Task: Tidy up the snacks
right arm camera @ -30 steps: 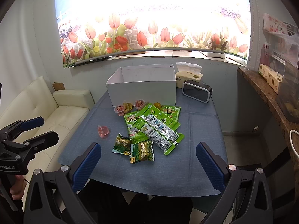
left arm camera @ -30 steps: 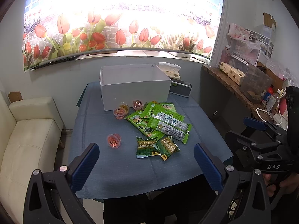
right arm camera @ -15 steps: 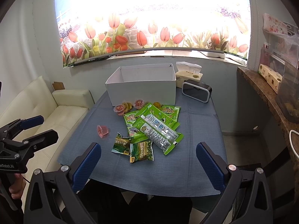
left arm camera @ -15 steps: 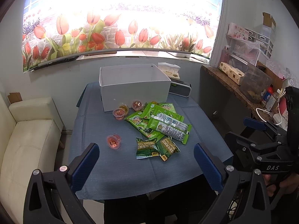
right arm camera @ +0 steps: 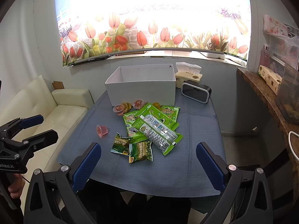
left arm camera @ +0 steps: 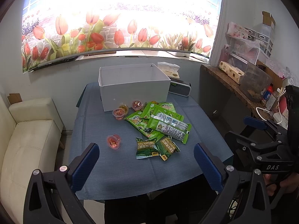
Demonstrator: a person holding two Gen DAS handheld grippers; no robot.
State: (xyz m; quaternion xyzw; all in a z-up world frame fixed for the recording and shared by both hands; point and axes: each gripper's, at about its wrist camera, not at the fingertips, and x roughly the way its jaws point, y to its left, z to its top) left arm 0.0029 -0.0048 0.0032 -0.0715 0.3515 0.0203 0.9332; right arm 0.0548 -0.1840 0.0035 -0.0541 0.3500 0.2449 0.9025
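A pile of green snack packets (left arm camera: 160, 123) (right arm camera: 151, 125) lies mid-table, with two small dark green packs (left arm camera: 155, 146) (right arm camera: 131, 148) at its near edge. Several jelly cups (left arm camera: 119, 112) (right arm camera: 121, 108) sit by an open white box (left arm camera: 133, 86) (right arm camera: 142, 84); one pink cup (left arm camera: 113, 141) (right arm camera: 101, 130) lies alone to the left. My left gripper (left arm camera: 146, 160) and right gripper (right arm camera: 148, 161) are both open and empty, held above the table's near edge.
The table has a blue cloth (left arm camera: 115, 168) (right arm camera: 196, 127). A tissue box (right arm camera: 188, 74) and a black clock (right arm camera: 196, 91) stand right of the box. A cream sofa (left arm camera: 28, 136) is at left, a cluttered shelf (left arm camera: 243, 78) at right.
Both views have crept very slightly; nothing on the table has moved and both grippers stay open.
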